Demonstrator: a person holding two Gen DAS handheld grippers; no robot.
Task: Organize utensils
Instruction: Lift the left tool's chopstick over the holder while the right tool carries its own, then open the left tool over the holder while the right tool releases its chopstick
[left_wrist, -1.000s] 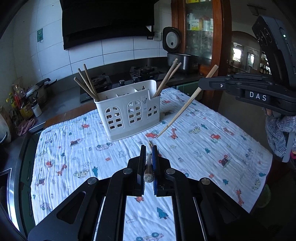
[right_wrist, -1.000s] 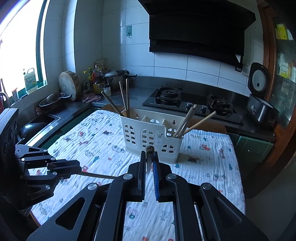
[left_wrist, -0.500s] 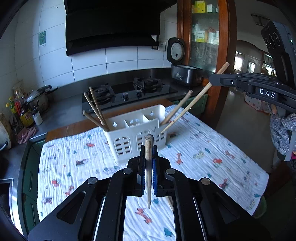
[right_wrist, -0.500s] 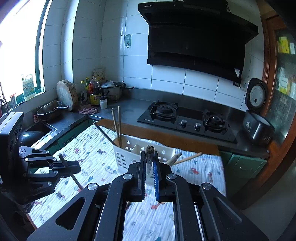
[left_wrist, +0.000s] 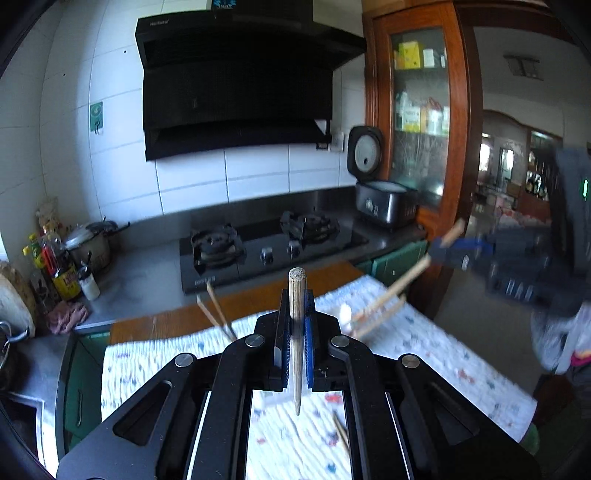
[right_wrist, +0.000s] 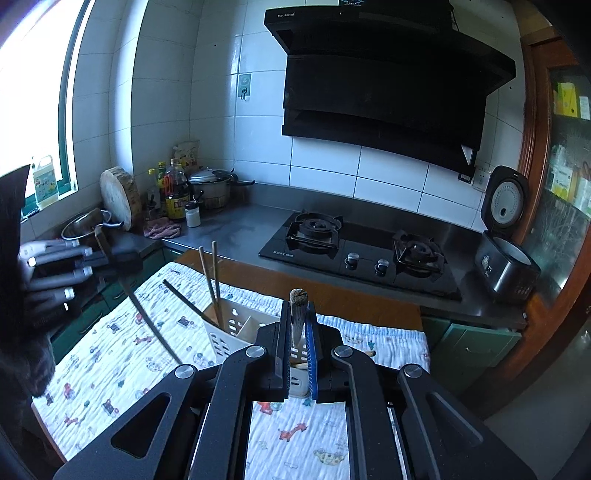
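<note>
Left wrist view, nearest first: the left tool pinches a chopstick between its blue pads, blunt end up at 12 o'clock, thin tip hanging toward 6 over the patterned cloth. A loose stick lies on the cloth at 5 o'clock, so sorting is not finished. Farther off, the right tool at 3 o'clock grips its own stick, slanting down toward sticks already leaning at the caddy, which is mostly hidden here.

In the right wrist view the right tool is likewise pressed onto that stick. Just beyond, at 11 o'clock, the white caddy stands on the cloth with a pair upright in its left compartment. I judge the task partly done: both held sticks hang above the caddy, not yet dropped in. At 9 o'clock is the left tool, blurred.
</note>
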